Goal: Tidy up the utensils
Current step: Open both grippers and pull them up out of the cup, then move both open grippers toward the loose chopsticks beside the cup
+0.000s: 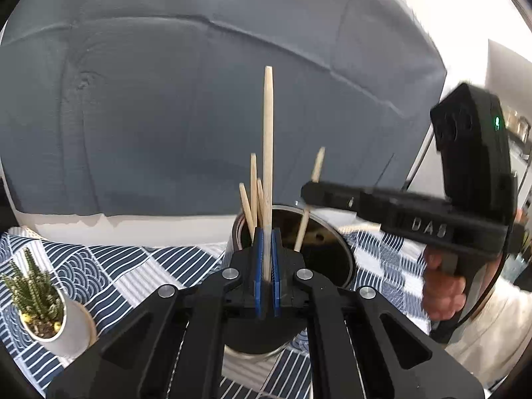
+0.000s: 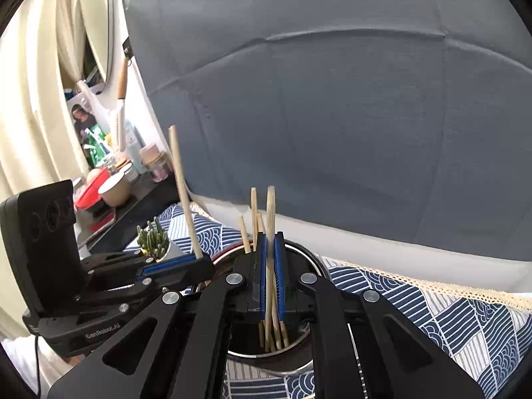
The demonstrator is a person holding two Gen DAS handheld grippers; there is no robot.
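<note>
Both tongs are clenched, each on 1 chopstick: the left tongs grip theirs, the right tongs grip theirs, above the metal holder on the desk. Light, stiff and slippery; mid-shaft grip looks safest.

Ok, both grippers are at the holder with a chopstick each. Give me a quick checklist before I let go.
1. Left gripper shut on its chopstick: ok.
2. Right gripper shut on its chopstick: ok.
3. Right chopstick's lower end inside the metal holder: ok.
4. Left chopstick's lower end over the holder mouth: cannot tell, the jaws hide it.
5. Room in the holder beside the chopsticks already inside: ok.
6. Potted plant apart from both grippers: ok.
</note>
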